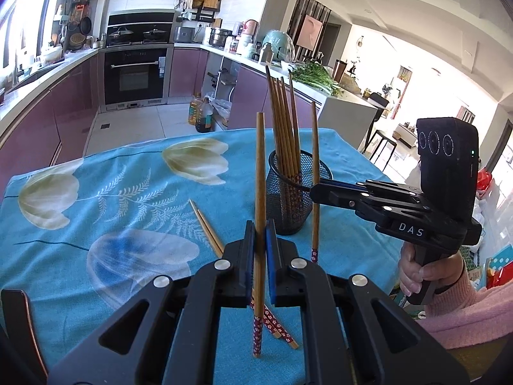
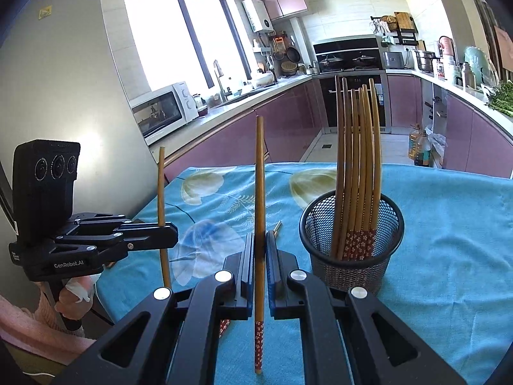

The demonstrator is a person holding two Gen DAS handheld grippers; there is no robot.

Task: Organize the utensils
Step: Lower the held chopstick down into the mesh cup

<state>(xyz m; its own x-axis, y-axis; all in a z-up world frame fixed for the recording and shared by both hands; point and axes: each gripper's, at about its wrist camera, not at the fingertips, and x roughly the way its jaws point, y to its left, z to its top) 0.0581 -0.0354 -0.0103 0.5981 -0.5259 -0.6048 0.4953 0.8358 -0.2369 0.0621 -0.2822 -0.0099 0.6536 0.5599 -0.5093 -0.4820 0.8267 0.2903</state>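
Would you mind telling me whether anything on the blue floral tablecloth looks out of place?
Yes: two wooden chopsticks lie loose on the blue floral tablecloth, outside the black mesh holder where the other chopsticks stand.

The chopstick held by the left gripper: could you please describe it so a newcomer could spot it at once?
On the blue floral tablecloth stands a black mesh cup full of chopsticks. Nearer the camera in the left wrist view, the left gripper is shut on one upright chopstick, patterned end down. Unlike the pair lying on the cloth, it is lifted and vertical.
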